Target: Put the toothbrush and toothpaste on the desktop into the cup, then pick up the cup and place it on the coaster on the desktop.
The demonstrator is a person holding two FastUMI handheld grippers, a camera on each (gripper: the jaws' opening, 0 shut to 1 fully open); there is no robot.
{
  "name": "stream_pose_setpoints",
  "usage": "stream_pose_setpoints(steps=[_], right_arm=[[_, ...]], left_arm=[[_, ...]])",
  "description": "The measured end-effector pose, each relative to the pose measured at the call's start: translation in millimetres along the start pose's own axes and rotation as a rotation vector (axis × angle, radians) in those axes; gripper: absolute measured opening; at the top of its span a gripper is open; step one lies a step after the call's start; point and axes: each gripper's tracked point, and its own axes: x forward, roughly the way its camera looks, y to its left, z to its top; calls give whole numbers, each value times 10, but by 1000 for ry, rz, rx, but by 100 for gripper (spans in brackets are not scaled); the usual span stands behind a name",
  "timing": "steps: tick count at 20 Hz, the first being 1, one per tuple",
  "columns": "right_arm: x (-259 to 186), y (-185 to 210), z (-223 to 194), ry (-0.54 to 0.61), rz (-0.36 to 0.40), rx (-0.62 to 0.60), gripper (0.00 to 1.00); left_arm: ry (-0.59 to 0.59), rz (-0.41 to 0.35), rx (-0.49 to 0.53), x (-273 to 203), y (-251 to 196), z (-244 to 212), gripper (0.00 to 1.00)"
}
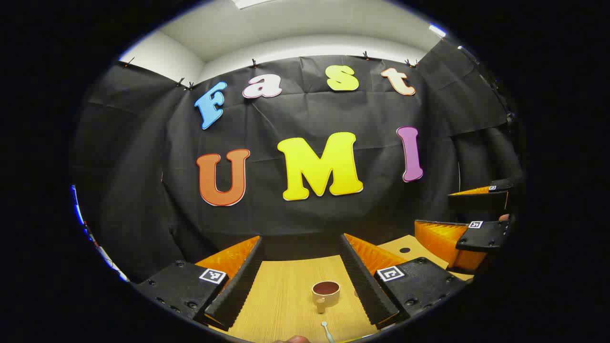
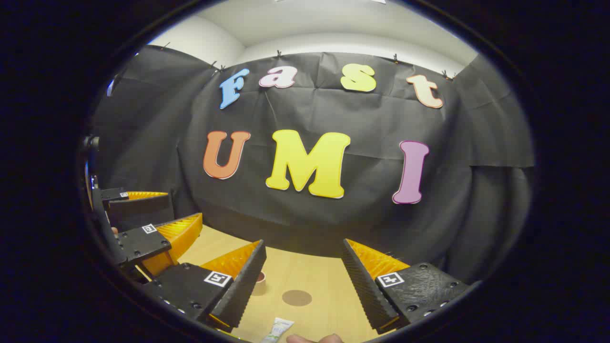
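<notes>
L tongs (image 1: 301, 274) wide apart, empty, cup (image 1: 326, 291) between; R tongs (image 2: 303, 276) same.

A light wooden desktop with a fine straight grain (image 1: 286, 295) runs back to the booth's black cloth wall (image 1: 143, 190), which hangs creased and is held by small dark clips along its top edge (image 1: 254, 63). Above the cloth rise a plain white wall (image 2: 209, 43) and a white ceiling (image 1: 305, 24). A small dark round hole (image 1: 404, 250) sits in the desktop's far right part.
</notes>
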Motion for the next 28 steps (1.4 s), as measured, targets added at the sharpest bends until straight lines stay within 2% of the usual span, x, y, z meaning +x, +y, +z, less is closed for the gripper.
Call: stream_pose_setpoints(steps=[8, 21, 28], right_arm=[[53, -41, -28, 8, 10, -1, 95], [157, 41, -51, 16, 26, -13, 95], [149, -2, -173, 46, 24, -31, 96]], left_arm=[[10, 45, 4, 6, 73, -16, 99], [3, 65, 15, 101, 172, -29, 99], [82, 50, -5, 129, 145, -239, 98]])
